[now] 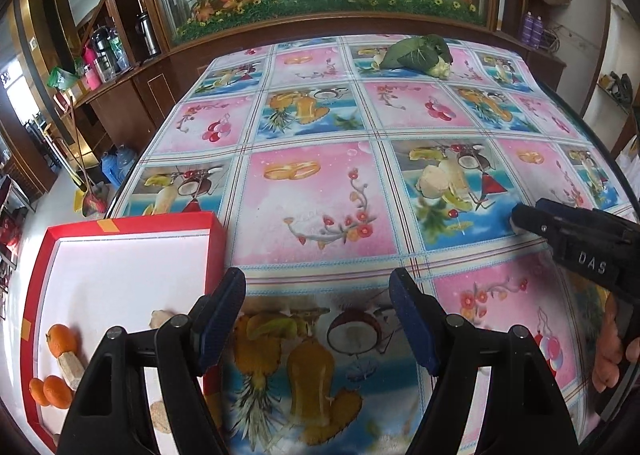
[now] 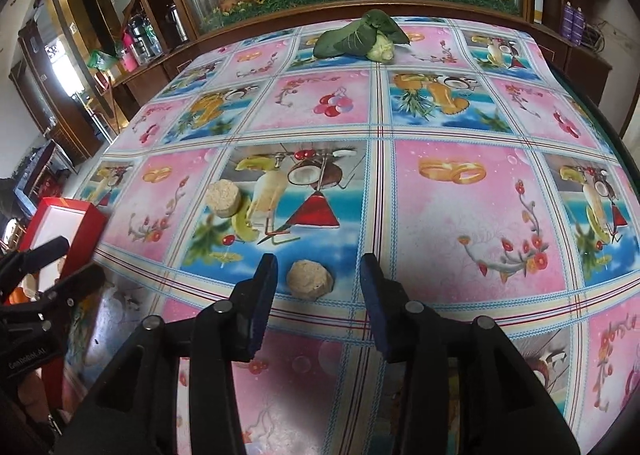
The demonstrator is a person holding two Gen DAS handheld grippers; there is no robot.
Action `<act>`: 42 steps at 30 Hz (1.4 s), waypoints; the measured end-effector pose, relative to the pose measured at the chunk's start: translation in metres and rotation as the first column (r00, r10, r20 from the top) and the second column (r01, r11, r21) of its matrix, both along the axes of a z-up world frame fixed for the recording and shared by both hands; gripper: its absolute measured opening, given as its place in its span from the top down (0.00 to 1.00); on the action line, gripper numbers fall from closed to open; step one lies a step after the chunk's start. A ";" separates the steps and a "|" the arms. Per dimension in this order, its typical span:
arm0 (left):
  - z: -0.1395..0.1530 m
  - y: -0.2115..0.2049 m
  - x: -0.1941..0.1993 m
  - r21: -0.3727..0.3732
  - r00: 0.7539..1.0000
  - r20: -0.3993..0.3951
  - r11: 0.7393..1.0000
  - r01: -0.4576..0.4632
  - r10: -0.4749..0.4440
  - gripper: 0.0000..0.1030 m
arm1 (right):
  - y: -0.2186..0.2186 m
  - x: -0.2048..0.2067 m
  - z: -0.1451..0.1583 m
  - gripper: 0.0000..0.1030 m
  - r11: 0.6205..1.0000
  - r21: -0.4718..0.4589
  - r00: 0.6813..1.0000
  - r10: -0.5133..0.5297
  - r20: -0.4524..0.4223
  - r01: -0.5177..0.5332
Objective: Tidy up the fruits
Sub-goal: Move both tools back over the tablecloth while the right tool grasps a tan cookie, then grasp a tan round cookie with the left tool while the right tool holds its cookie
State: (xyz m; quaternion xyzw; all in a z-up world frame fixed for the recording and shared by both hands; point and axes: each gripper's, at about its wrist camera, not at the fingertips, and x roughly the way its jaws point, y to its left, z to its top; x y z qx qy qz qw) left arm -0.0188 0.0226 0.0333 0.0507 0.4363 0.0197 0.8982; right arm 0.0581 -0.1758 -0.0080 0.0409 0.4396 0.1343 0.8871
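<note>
The red box [image 1: 120,283] sits at the left edge of the table [image 1: 320,191], holding three oranges [image 1: 61,339] and pale beige pieces. The left gripper [image 1: 318,307] hovers just right of the box, jaws wide apart and empty. The right gripper [image 2: 318,287] is farther right of the box, jaws open, with a beige round piece [image 2: 311,279] lying between the fingertips, ungripped. Another round piece [image 2: 223,194] lies beyond it, and a leafy vegetable [image 2: 360,37] rests at the far edge.

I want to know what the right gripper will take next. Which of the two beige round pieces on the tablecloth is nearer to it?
The rougher beige lump, lying just ahead between the open fingers of the right gripper. The flat-topped beige disc sits farther away, to the left.
</note>
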 end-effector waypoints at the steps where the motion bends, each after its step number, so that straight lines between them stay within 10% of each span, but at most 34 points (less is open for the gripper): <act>1: 0.000 -0.001 0.003 0.003 1.000 0.002 1.000 0.000 0.000 0.28 | 0.001 0.001 -0.002 0.58 1.000 -0.011 1.000 -0.001 -0.002 0.001; 8: 0.001 -0.014 0.023 0.014 1.000 0.013 1.000 0.015 -0.015 0.28 | 0.013 -0.002 -0.005 0.76 0.989 -0.145 0.999 0.004 0.038 0.001; 29: -0.029 -0.077 0.089 -0.003 0.995 -0.028 0.996 0.095 -0.095 0.29 | -0.030 0.003 0.016 0.76 0.987 0.039 0.987 -0.155 0.042 0.154; 37: -0.031 -0.081 0.090 -0.069 0.988 -0.025 0.986 0.151 -0.153 0.73 | -0.028 0.004 0.015 0.76 0.988 0.035 0.987 -0.154 0.040 0.152; 42: -0.030 -0.084 0.084 -0.069 0.986 -0.026 0.985 0.161 -0.163 0.74 | -0.029 0.003 0.017 0.76 0.987 0.033 0.985 -0.159 0.067 0.157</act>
